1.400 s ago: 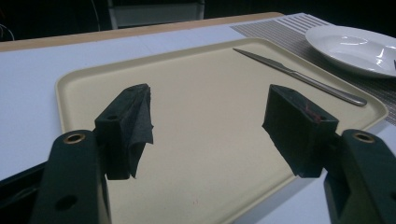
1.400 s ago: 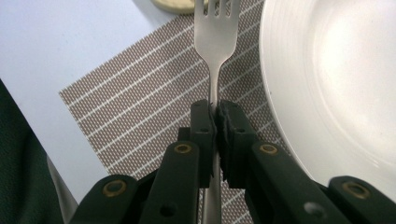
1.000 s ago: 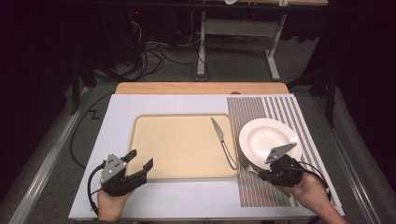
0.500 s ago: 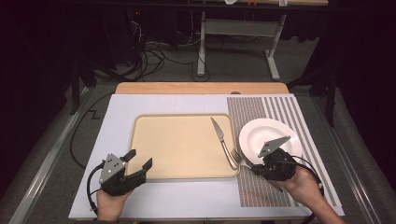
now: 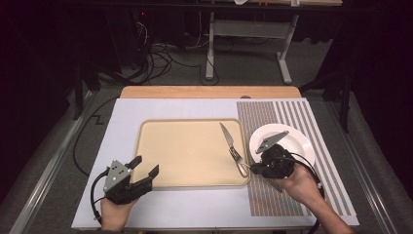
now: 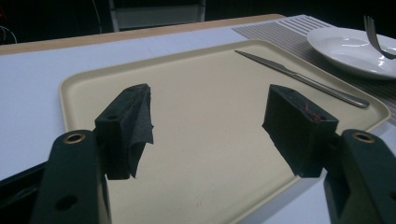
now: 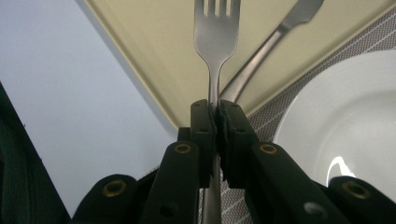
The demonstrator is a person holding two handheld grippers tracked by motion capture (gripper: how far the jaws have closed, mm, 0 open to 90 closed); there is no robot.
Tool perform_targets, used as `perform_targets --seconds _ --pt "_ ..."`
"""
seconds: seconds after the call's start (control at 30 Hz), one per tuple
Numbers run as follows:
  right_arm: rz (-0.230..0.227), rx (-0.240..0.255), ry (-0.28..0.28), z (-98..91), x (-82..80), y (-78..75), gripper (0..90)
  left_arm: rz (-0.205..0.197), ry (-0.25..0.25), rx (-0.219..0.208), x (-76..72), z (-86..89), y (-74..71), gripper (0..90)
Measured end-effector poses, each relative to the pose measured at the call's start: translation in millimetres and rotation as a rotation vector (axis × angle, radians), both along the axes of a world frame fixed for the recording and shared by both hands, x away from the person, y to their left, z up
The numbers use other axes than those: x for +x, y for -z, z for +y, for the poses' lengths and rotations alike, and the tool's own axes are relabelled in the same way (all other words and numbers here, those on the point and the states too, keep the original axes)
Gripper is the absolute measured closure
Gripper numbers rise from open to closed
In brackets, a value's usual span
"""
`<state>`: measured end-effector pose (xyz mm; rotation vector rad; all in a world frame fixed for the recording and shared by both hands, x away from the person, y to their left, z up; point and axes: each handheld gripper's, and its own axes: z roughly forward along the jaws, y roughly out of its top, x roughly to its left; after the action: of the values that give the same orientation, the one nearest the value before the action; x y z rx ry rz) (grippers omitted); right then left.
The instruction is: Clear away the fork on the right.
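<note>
My right gripper (image 5: pixel 254 167) (image 7: pixel 215 109) is shut on the handle of a metal fork (image 7: pixel 216 35) (image 5: pixel 237 156), whose tines reach out over the right edge of the beige tray (image 5: pixel 187 153) (image 7: pixel 154 51). A table knife (image 5: pixel 230 143) (image 6: pixel 299 77) (image 7: pixel 275 37) lies on the tray along its right side, just under the fork. The white plate (image 5: pixel 292 141) (image 7: pixel 345 135) (image 6: pixel 348 46) sits to the right of the tray, partly behind my right gripper. My left gripper (image 5: pixel 145 168) (image 6: pixel 215 126) rests at the tray's front left corner, open, nothing between its jaws.
A white mat (image 5: pixel 122 122) covers the table, with a striped placemat (image 5: pixel 292 112) under the plate. A wooden strip (image 5: pixel 209 91) runs along the far edge. Cables and a stand's metal legs (image 5: pixel 210 48) lie on the floor beyond.
My right gripper has moved left and a little up with the fork, from the plate's front edge toward the tray. The left gripper has stayed put.
</note>
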<state>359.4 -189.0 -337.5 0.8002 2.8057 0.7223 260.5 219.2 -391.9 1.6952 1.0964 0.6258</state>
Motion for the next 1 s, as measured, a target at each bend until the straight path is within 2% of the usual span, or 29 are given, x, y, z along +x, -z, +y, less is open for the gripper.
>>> perform_targets --seconds 0.3,0.53,1.0 --pt "0.006 0.013 0.025 17.4 12.7 -2.8 86.0 -0.005 -0.002 -0.002 0.1 0.5 -0.4 33.2" --pt "0.028 0.014 0.047 29.2 25.0 -0.1 86.0 -0.005 -0.001 0.0 0.4 0.5 -0.4 33.2" --pt "0.038 0.015 0.081 51.3 44.0 4.1 86.0 -0.006 0.0 -0.001 0.8 0.9 -0.5 33.2"
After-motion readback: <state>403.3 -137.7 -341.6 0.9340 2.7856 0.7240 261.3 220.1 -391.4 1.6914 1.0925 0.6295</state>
